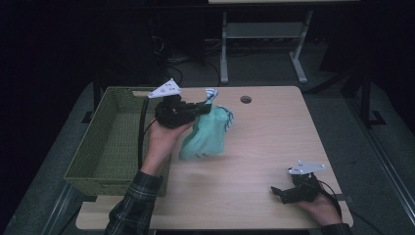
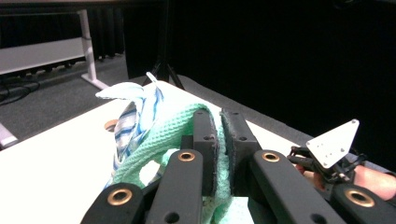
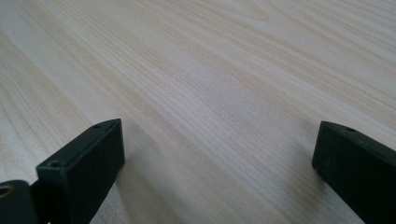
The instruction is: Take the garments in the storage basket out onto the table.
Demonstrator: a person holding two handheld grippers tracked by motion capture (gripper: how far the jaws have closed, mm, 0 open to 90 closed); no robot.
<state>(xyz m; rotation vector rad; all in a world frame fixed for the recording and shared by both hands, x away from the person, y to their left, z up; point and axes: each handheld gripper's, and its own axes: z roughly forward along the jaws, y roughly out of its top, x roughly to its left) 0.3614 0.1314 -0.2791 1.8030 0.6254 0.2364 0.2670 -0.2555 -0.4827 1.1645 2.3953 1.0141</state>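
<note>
Above the bench (image 1: 264, 147), beside the basket (image 1: 110, 142), the left gripper (image 1: 208, 106) holds the green cloth (image 1: 205, 134) pinched in closed jaws, hanging, while the right gripper (image 1: 275, 191) rests near the front edge, jaws wide apart on nothing

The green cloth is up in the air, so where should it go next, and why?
Probably a short swing left, over the basket. The left gripper is shut on the green cloth, which hangs above the table right beside the open-topped basket. The right gripper rests open near the table's front edge, so it isn't helping.
</note>
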